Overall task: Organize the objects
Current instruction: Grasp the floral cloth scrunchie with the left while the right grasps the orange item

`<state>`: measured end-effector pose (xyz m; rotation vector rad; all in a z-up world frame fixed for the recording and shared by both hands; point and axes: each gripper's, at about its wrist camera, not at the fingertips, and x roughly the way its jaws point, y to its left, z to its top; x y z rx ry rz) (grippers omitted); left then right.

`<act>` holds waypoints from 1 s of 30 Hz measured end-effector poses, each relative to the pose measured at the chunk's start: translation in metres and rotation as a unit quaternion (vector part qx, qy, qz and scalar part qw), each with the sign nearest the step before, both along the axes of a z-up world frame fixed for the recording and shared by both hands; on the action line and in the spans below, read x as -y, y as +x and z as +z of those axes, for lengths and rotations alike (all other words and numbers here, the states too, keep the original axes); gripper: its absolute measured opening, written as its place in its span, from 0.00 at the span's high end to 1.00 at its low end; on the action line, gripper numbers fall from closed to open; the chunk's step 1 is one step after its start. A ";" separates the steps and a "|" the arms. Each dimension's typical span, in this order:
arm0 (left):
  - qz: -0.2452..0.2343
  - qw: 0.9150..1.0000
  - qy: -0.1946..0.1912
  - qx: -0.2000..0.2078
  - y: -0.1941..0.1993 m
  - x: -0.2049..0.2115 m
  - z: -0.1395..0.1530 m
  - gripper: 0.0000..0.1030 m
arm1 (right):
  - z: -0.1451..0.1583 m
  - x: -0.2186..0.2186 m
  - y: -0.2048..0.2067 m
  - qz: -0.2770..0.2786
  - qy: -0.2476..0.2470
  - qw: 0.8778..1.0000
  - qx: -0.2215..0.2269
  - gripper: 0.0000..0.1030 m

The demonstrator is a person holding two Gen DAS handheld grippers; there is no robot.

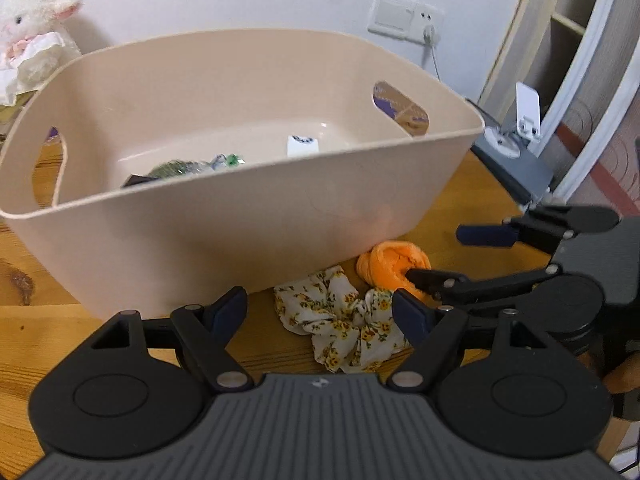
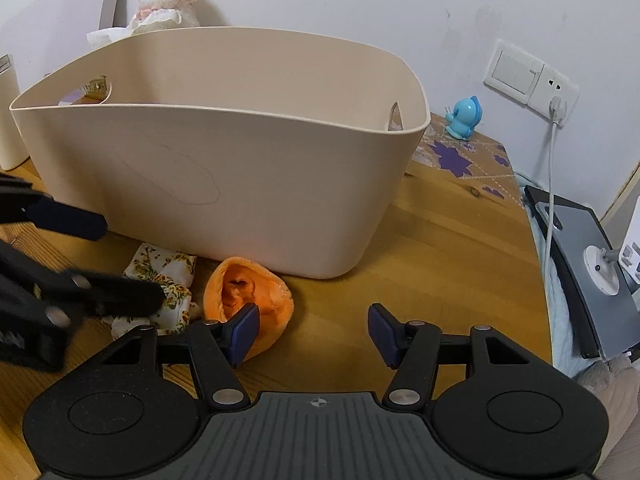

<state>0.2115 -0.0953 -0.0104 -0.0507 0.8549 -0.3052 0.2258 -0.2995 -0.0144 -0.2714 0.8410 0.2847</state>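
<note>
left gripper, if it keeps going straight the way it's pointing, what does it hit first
Most likely the floral scrunchie, which lies on the wooden table between the open fingers of the left gripper. Just past it stands the near wall of the beige bin. Depth is hard to judge through the fisheye.

The bin (image 1: 240,216) wall hides most of its blurred contents (image 1: 188,168).

Both grippers low and spread wide.

My left gripper (image 1: 320,312) has its jaws wide apart, fingers pointing forward just above the surface. My right gripper (image 2: 314,330) is likewise parted, nothing between its blue pads (image 2: 244,334). From the left camera I see the right one reaching in sideways, near my left's right finger.
</note>
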 end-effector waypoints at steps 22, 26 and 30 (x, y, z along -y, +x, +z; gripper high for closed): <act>-0.057 0.998 0.011 -0.031 0.004 0.013 -0.022 0.22 | -0.009 0.015 -0.003 -0.009 0.015 1.000 -0.010 0.38; -0.072 0.997 0.026 -0.028 0.004 0.017 -0.025 0.30 | -0.009 0.016 -0.002 -0.002 0.019 1.000 -0.010 0.38; -0.081 0.995 0.053 -0.012 0.000 0.021 -0.026 0.39 | -0.010 0.014 -0.003 0.008 0.023 1.000 -0.009 0.40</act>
